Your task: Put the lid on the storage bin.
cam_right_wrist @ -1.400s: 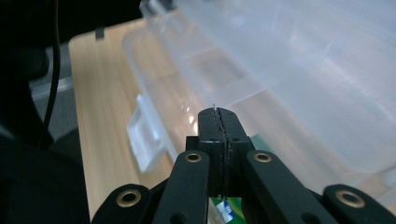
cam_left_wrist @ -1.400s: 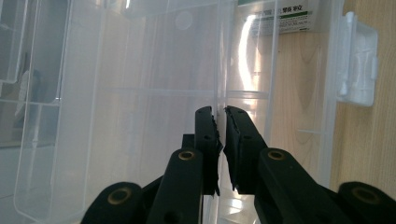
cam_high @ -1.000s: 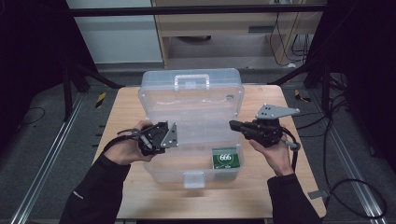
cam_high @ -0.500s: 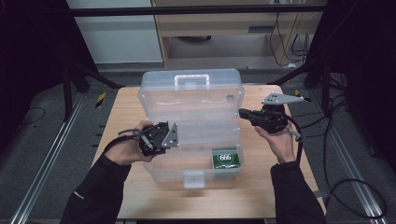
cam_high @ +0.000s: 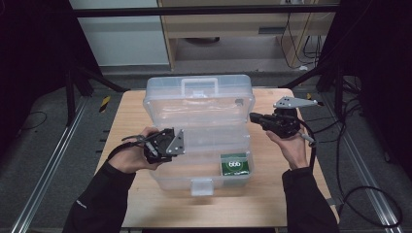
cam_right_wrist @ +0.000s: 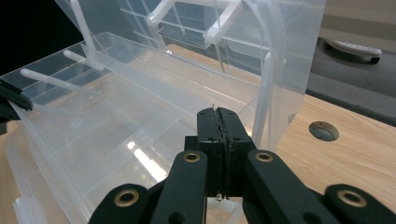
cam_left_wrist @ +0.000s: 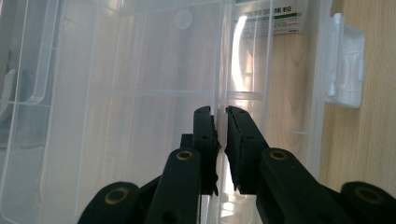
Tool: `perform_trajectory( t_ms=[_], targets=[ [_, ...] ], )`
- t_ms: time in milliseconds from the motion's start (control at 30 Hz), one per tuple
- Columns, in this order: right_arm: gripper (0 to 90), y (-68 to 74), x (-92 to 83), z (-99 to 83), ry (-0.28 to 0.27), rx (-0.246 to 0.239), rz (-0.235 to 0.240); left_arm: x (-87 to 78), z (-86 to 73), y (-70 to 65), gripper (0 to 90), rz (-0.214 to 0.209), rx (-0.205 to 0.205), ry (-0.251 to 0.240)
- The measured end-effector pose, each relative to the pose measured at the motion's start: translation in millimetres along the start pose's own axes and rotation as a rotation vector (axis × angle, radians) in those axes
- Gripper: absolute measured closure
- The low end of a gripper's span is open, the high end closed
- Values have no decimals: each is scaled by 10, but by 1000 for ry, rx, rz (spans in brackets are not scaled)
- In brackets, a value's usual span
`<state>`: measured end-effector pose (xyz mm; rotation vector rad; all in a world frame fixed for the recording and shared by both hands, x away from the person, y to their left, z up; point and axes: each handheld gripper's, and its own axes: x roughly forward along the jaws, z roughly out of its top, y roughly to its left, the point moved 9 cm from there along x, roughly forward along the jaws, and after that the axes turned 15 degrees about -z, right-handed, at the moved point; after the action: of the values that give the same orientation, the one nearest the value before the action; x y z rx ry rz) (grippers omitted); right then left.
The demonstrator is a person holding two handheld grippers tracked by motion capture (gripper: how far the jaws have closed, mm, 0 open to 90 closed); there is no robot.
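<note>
We hold the clear plastic tool box (cam_high: 199, 131), which sits open in the middle of the wooden desk (cam_high: 272, 204). The left gripper (cam_left_wrist: 220, 122) has its jaws clamped on a thin clear wall of the tray; the right gripper (cam_high: 255, 117) has its jaws together beside the raised lid. We judge the next move is steadying the tray while shifting the lid.

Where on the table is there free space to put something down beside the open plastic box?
Bare wood lies left of the clear box, behind the left gripper, and along the near table edge between the forearms. The strip on the right is crowded by the right gripper and its cable.
</note>
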<state>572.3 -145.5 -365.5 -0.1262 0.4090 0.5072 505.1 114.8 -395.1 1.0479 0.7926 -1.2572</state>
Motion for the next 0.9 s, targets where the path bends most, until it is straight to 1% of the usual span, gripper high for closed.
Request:
perform_trajectory(
  t_ms=[167,200,267,300,333,433,500,633,800,900],
  targets=[
    [892,-21,1,0,1,8,-4,8,-7,-12,817,-9,0,-10],
    [892,-17,-1,1,3,12,3,11,-5,-15,817,-9,1,-10],
    [892,-16,-5,0,4,10,2,13,-4,-21,817,-10,3,-8],
    [892,-14,-6,-2,7,10,5,20,0,-19,818,-4,5,-16],
    [892,-17,-7,-2,7,9,2,21,-2,-24,818,-9,3,-15],
    [894,-30,-15,8,-4,13,-5,22,-9,-32,817,-14,4,-15],
    [894,-35,-20,13,-7,21,0,30,-8,-39,817,-18,5,-19],
    [896,-33,-14,7,-7,19,-2,39,-12,-56,817,-25,7,-17],
    [893,-19,-28,-4,-5,21,5,41,-22,-64,809,-18,6,-28],
    [883,-9,-46,-5,-8,20,9,45,-22,-52,787,-9,2,-43]
  ],
)
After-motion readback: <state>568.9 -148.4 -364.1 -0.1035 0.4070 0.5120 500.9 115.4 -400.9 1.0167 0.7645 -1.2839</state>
